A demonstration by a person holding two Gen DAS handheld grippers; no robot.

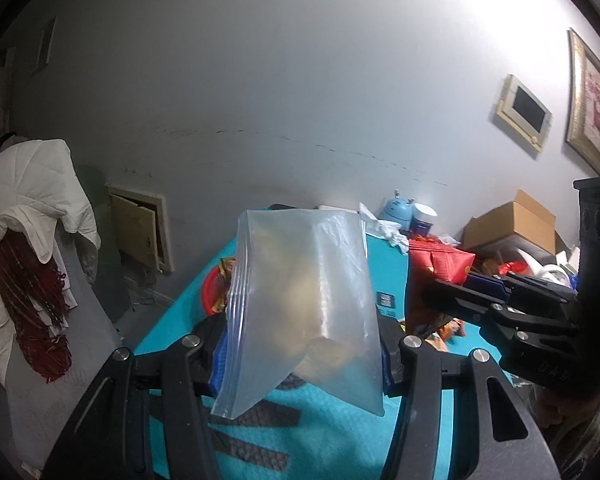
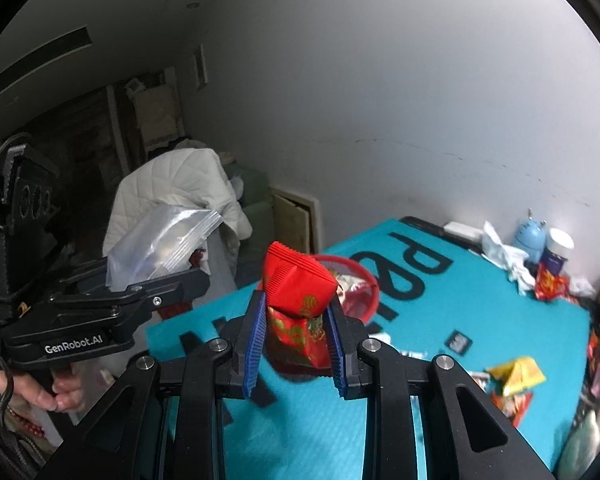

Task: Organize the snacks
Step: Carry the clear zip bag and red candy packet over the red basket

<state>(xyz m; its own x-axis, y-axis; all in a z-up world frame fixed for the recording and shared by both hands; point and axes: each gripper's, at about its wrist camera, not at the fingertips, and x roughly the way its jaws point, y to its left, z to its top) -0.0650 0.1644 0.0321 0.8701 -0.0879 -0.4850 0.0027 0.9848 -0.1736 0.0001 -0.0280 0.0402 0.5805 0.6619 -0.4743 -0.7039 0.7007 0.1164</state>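
Observation:
My left gripper [image 1: 300, 354] is shut on a clear zip bag [image 1: 312, 292] that stands upright between its pads, with something pale inside. It is raised above the teal table [image 1: 340, 436]. My right gripper [image 2: 297, 326] is shut on a red snack packet [image 2: 300, 292] with gold print, pinched between the blue pads [image 2: 256, 344] and lifted off the table [image 2: 480, 292]. In the left wrist view the right gripper [image 1: 436, 292] comes in from the right with the red packet [image 1: 440, 260]. In the right wrist view the left gripper [image 2: 176, 280] and its bag [image 2: 160, 244] are at the left.
A red basket [image 2: 364, 288] holding wrappers sits mid-table. Loose packets, one of them yellow [image 2: 518, 372], lie at the right. At the far edge are tissue [image 2: 504, 256], a blue container [image 2: 530, 238] and a jar [image 2: 558, 250]. A cardboard box [image 1: 512, 220] and a jacket-draped chair [image 1: 32, 200] flank the table.

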